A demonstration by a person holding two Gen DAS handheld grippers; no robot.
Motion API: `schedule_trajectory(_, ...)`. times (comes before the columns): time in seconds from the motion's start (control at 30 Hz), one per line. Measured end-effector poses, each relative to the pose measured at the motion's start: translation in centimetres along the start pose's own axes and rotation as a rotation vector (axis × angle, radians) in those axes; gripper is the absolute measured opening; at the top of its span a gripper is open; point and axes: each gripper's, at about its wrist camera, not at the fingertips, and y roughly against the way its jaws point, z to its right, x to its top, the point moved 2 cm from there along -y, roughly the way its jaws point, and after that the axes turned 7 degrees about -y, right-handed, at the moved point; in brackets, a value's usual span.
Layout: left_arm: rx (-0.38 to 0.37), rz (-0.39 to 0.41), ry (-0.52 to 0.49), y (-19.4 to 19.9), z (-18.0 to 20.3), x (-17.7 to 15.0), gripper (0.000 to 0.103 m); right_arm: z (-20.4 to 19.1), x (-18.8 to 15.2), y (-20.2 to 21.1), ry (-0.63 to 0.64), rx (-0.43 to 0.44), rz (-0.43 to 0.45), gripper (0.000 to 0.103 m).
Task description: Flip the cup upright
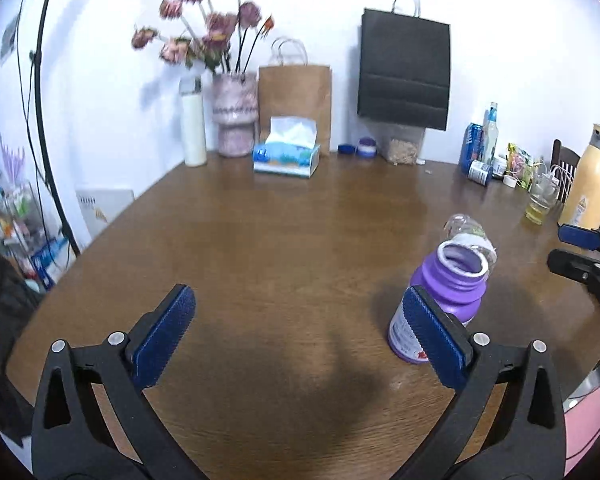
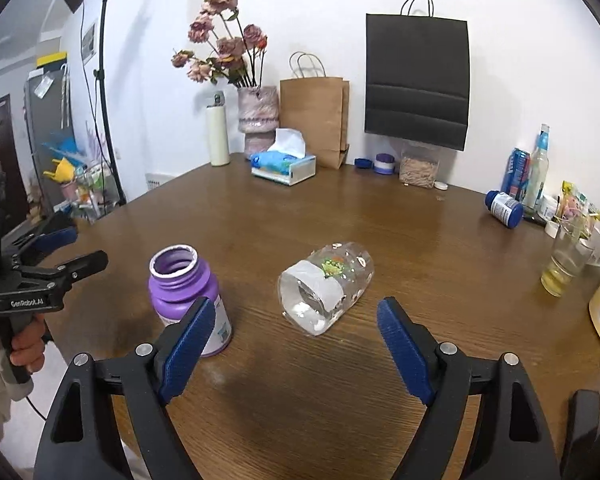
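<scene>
Both my right gripper (image 2: 296, 344) and left gripper (image 1: 298, 334) gape empty. Ahead, the clear cup (image 2: 326, 286) lies sideways on the table (image 2: 420, 240), apparently mouth toward me. I'm approaching; next, straddle and tip it.

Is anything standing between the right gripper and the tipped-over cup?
Nothing visible. The clear cup lies on its side straight ahead of the open right gripper, with only bare table between them. The purple bottle stands upright off to the left, apart from the cup.
</scene>
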Motion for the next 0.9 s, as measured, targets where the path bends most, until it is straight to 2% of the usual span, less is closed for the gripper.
schedule_trajectory(0.1, -0.029, 0.022, -0.013, 0.5, 0.2, 0.4, 0.103, -0.1, 0.1, -0.2, -0.013, 0.013, 0.001, 0.087)
schedule_trajectory(0.23, -0.021, 0.062, -0.013, 1.4, 0.0, 0.5, 0.103, -0.3, 0.2, -0.6, -0.017, 0.011, 0.006, 0.087)
schedule_trajectory(0.37, 0.08, 0.146, 0.028, 3.3, 0.1, -0.2, 0.103, -0.8, -1.0, 1.0, -0.006, -0.053, 0.083, 0.087)
schedule_trajectory(0.43, 0.104, 0.181, 0.059, 5.0, 0.3, -1.5, 0.103, -1.3, -2.3, 2.5, 0.002, -0.059, 0.124, 0.087)
schedule_trajectory(0.53, 0.081, 0.209, 0.071, 7.5, 0.6, -3.0, 0.103, -2.4, -4.9, 5.3, 0.021, -0.061, 0.162, 0.087)
schedule_trajectory(0.73, 0.03, 0.265, 0.066, 12.4, 2.4, -7.7, 0.103, -4.9, -9.8, 9.3, 0.05, -0.029, 0.165, 0.087)
schedule_trajectory(0.9, -0.011, 0.298, -0.043, 14.5, 4.5, -10.4, 0.103, -5.6, -12.8, 11.7, -0.051, 0.047, 0.185, 0.087)
